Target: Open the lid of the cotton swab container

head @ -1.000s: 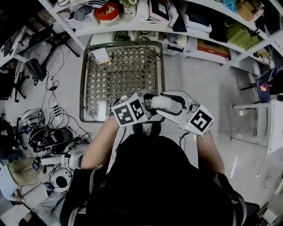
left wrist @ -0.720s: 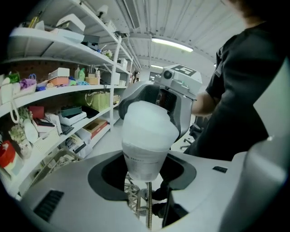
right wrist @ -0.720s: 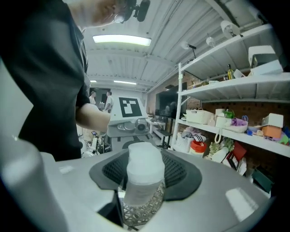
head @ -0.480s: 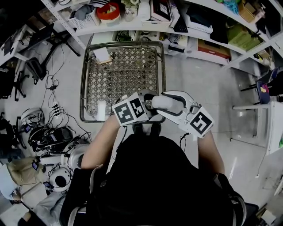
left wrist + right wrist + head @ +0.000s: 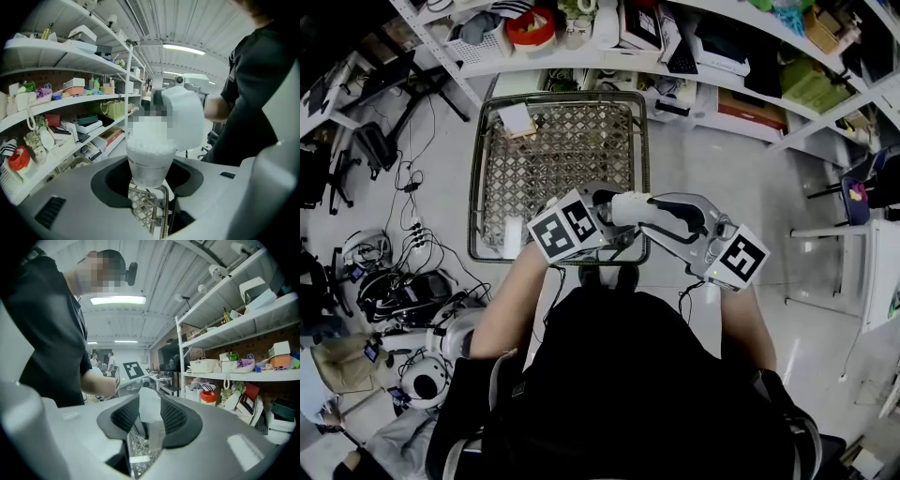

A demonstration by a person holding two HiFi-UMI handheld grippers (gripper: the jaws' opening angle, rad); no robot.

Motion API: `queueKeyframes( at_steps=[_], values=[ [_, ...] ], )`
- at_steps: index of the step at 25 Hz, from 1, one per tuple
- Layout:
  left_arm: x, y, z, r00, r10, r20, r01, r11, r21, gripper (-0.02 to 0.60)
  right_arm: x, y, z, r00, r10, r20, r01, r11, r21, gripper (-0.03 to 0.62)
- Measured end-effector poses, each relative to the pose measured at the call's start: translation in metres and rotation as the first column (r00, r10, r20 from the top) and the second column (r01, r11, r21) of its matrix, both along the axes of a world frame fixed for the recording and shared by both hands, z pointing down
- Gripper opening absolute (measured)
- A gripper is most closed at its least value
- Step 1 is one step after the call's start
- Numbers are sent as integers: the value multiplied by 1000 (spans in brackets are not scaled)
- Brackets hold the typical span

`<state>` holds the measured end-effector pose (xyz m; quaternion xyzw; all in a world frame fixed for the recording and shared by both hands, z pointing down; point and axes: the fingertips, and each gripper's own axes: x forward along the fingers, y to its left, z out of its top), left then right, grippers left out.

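Note:
My left gripper [image 5: 147, 177] is shut on the cotton swab container [image 5: 147, 159], a clear cup packed with white swabs, held upright. The cup's top is hidden by a blurred patch and by the white body of my right gripper [image 5: 185, 119] just beside it. In the right gripper view a white lid [image 5: 149, 405] stands edge-on between the black pads, with a clear part below it. My right gripper [image 5: 149, 420] is closing its jaws on that lid. In the head view both grippers meet in front of my chest, the left gripper [image 5: 586, 214] touching the right gripper [image 5: 617, 208]; the cup is hidden there.
A wire basket [image 5: 643, 141] stands on the floor right below the grippers, with a small white box [image 5: 516, 118] in its far left corner. Crowded shelves [image 5: 675, 47] run along the far side. Cables and gear [image 5: 394, 281] lie on the floor at the left.
My right gripper has swung left and up against the left gripper's tip. The left gripper has shifted slightly left with the container.

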<state>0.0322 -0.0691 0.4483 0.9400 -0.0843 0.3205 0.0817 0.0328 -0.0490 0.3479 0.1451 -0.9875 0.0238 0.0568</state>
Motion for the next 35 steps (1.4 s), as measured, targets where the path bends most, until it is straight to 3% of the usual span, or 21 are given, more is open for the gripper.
queueKeyframes(
  at_steps=[4, 19, 32, 35],
  values=[
    [-6, -10, -5, 1000, -29, -6, 29, 1000, 12, 198, 2, -1, 0, 1000, 8, 14, -8, 1000, -13, 110],
    [-10, -18, -2, 993, -104, 52, 102, 994, 50, 199, 21, -6, -8, 997, 45, 70, -43, 999, -32, 110],
    [-23, -23, -13, 975, -214, 52, 210, 974, 81, 199, 58, -32, -17, 965, 218, 148, -212, 976, -57, 107],
    [-35, -27, -20, 964, -261, 58, 255, 962, 96, 199, 63, -41, -27, 948, 261, 180, -248, 965, -91, 74]
  ],
)
